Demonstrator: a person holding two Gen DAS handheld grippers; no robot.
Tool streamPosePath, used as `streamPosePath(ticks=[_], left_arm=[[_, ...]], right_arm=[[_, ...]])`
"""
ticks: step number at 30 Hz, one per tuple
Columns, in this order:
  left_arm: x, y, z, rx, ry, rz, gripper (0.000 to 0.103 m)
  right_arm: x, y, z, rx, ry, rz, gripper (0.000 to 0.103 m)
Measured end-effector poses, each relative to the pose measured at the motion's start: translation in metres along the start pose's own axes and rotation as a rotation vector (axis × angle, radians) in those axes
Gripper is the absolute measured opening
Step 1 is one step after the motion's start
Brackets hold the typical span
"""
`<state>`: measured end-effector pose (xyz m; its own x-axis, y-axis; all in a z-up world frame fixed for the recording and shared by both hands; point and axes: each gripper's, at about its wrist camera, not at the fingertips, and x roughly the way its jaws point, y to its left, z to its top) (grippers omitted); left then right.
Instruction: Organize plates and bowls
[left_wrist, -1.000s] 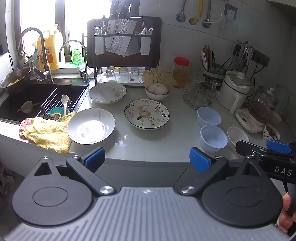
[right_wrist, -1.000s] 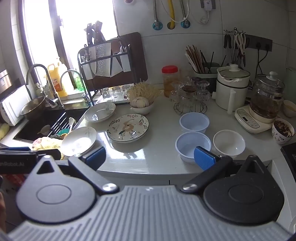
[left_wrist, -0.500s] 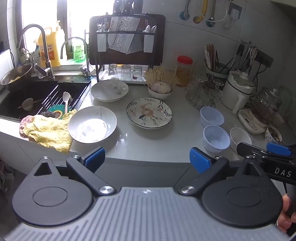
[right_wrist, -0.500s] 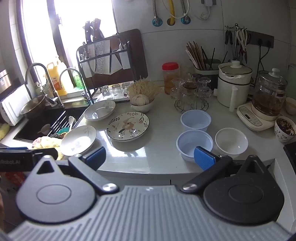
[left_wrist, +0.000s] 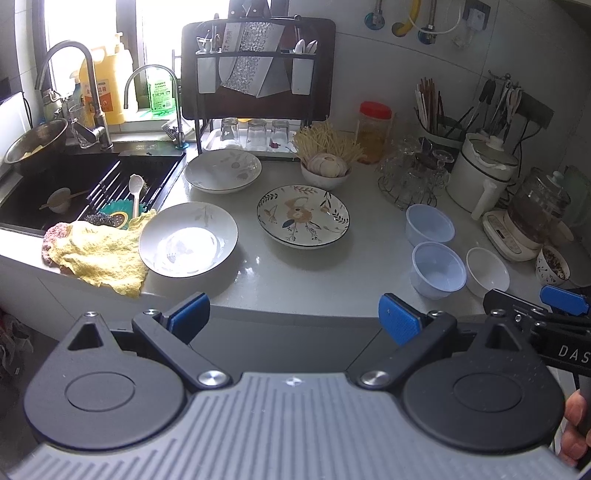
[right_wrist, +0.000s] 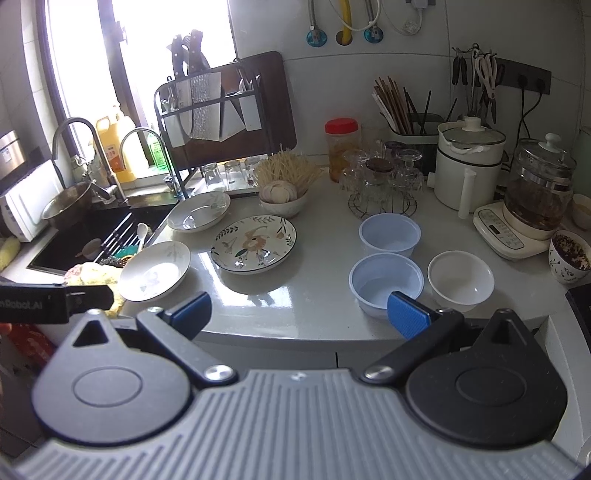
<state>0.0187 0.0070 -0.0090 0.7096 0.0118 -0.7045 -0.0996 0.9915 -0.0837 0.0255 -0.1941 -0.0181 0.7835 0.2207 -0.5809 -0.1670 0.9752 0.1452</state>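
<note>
Fingers of the left gripper (left_wrist: 293, 319) and right gripper (right_wrist: 299, 314) stand wide apart, holding nothing. Both have advanced slightly toward the desk (left_wrist: 369, 266) front edge. Three plates (left_wrist: 188, 239) lie left, three bowls (right_wrist: 386, 282) right; no item grasped yet.

A home kitchen: sink (left_wrist: 85, 177), knife rack (left_wrist: 255, 66), chopsticks (right_wrist: 391, 107), kettle (right_wrist: 535, 192).
</note>
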Motion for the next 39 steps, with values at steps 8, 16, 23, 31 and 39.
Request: streamPosePath(ticks=[8, 16, 23, 31, 39], left_arm=[[0.008, -0.006, -0.003, -0.006, 0.012, 0.022, 0.100], [0.008, -0.013, -0.016, 0.005, 0.018, 0.028, 0.100], [0.013, -0.018, -0.023, 0.012, 0.027, 0.025, 0.100], [0.007, -0.023, -0.034, 0.016, 0.020, 0.034, 0.100], [0.003, -0.023, -0.040, 0.012, 0.026, 0.036, 0.100]], right_arm=[[0.005, -0.002, -0.002, -0.017, 0.013, 0.027, 0.103], [-0.001, -0.007, -0.010, -0.045, -0.007, 0.045, 0.103], [-0.002, -0.010, -0.014, -0.049, -0.021, 0.037, 0.103], [-0.001, -0.018, -0.017, -0.046, -0.008, 0.054, 0.103], [-0.002, -0.017, -0.024, -0.047, 0.019, 0.067, 0.103]])
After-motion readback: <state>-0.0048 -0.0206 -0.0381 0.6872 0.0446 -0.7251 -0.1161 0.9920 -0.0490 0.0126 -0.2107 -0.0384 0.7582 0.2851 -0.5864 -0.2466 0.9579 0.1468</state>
